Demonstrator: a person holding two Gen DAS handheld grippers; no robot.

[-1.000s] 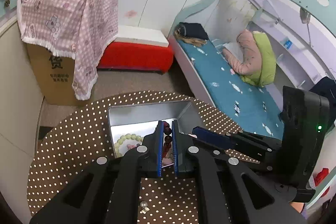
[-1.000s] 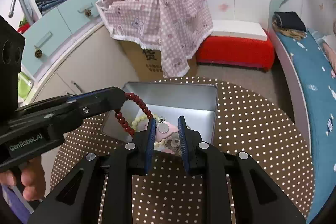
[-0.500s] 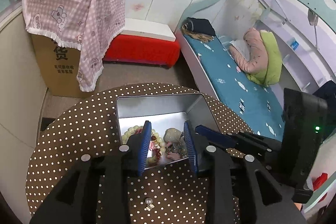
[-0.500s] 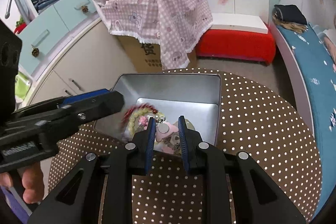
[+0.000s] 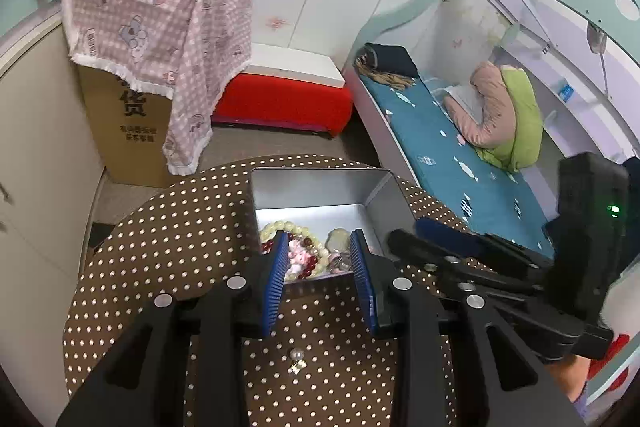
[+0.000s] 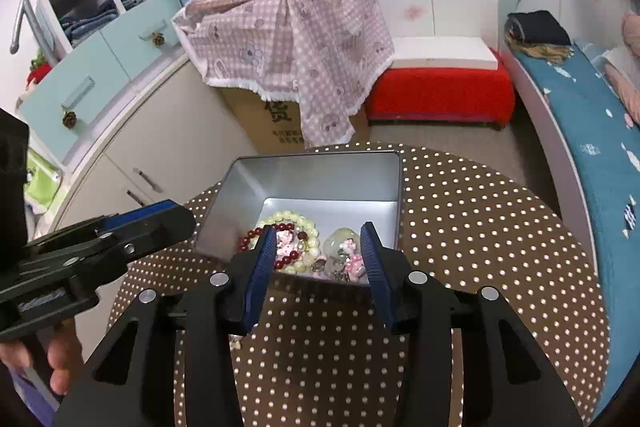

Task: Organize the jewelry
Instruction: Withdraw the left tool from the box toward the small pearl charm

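Note:
A silver metal tin [image 5: 320, 189] [image 6: 316, 179] sits on the round brown polka-dot table [image 5: 180, 239] [image 6: 480, 227]. Inside lie a dark red bead bracelet [image 6: 250, 241] [image 5: 269, 246], a pale green bead bracelet [image 6: 298, 219] [image 5: 288, 227], pink charms [image 6: 354, 263] and a clear round piece [image 6: 340, 237]. My left gripper [image 5: 320, 247] is open and empty over the tin's near edge. My right gripper [image 6: 318, 241] is open and empty over the same edge. A small pearl earring [image 5: 297, 359] lies on the table below the left gripper.
A cardboard box under a pink checked cloth [image 6: 288, 39], a red bench [image 6: 440, 95] and a bed with a teal mattress [image 5: 460, 163] stand beyond the table. A cabinet [image 6: 132, 147] stands at the left.
My left gripper opened and dropped the dark red bracelet into the tin, then drew back. My right gripper opened wider, from nearly closed over the pink charm.

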